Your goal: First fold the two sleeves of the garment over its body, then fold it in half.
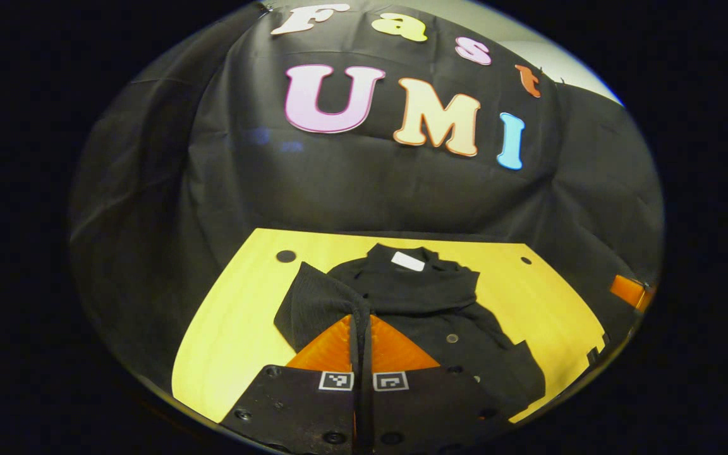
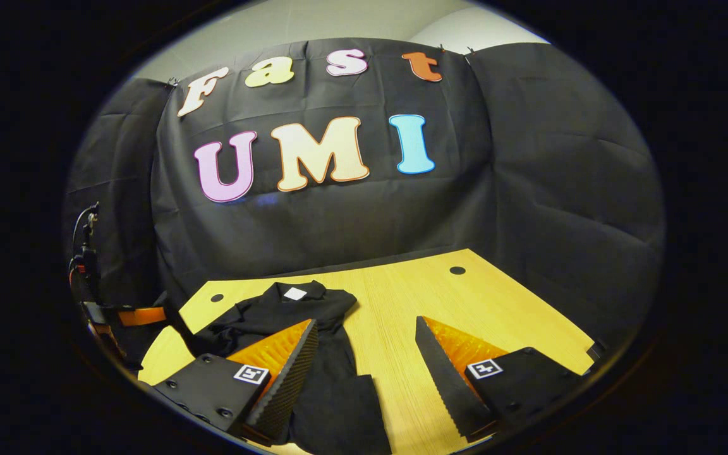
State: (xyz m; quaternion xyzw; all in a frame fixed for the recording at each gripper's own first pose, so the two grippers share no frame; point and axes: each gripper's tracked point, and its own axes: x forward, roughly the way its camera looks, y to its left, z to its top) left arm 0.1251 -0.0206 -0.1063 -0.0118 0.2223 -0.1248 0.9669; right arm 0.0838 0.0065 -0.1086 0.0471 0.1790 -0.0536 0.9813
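Observation:
A black garment lies on the yellow table, its collar with a white label at the far side. My left gripper is shut on one black sleeve, which rises from the garment's left side up into the jaws. In the right gripper view the garment lies at the lower left, with the label on its collar. My right gripper hangs open just above the table, its left finger over the garment's edge, its right finger over bare wood.
The table has small round holes near its far corners. Black cloth walls close the booth behind and beside it. Bare wood stretches right of the garment. The left gripper shows at the far left of the right gripper view.

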